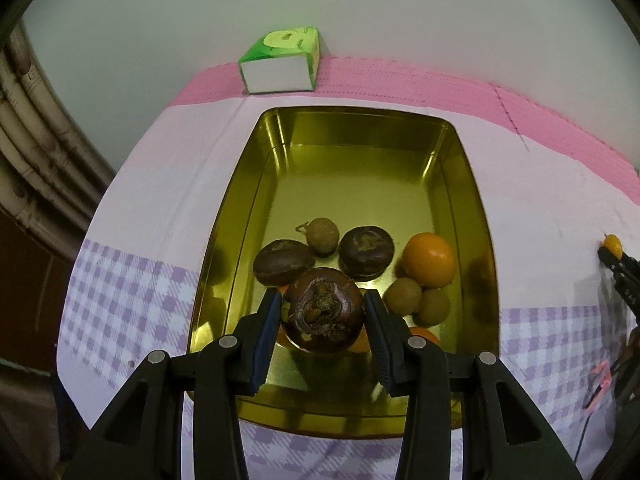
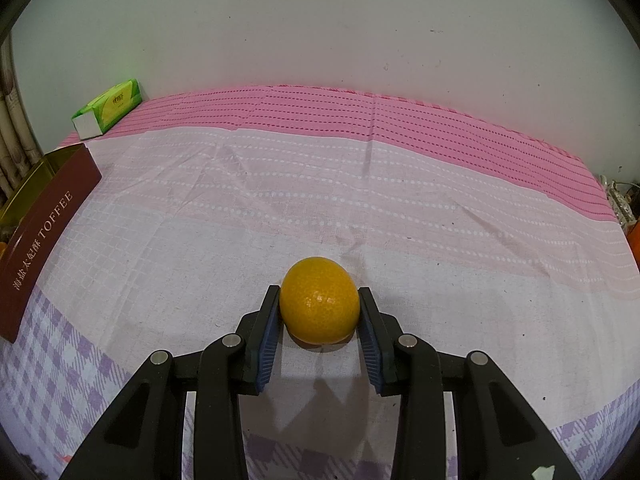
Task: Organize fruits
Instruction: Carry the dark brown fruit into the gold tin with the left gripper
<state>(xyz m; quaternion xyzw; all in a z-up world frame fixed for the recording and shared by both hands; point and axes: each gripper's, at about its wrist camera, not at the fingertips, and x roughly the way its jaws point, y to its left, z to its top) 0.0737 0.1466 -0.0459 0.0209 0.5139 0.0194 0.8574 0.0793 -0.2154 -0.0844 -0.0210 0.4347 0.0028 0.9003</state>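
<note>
In the left wrist view, my left gripper [image 1: 323, 312] is shut on a dark brown water chestnut [image 1: 323, 314] and holds it over the near part of a gold tin tray [image 1: 240, 216]. The tray holds two more dark chestnuts [image 1: 285, 261], an orange [image 1: 429, 259], several small brown longans [image 1: 404, 296] and partly hidden orange fruit under the held chestnut. In the right wrist view, my right gripper [image 2: 319, 312] has its pads against both sides of an orange [image 2: 319, 300] that rests on the cloth. That gripper and orange show at the left wrist view's right edge [image 1: 612, 244].
A green tissue pack [image 1: 280, 60] lies behind the tray at the wall; it also shows in the right wrist view [image 2: 108, 108]. The tin's maroon TOFFEE side [image 2: 44, 240] stands at the left. A pink and lilac checked cloth [image 2: 360, 200] covers the table.
</note>
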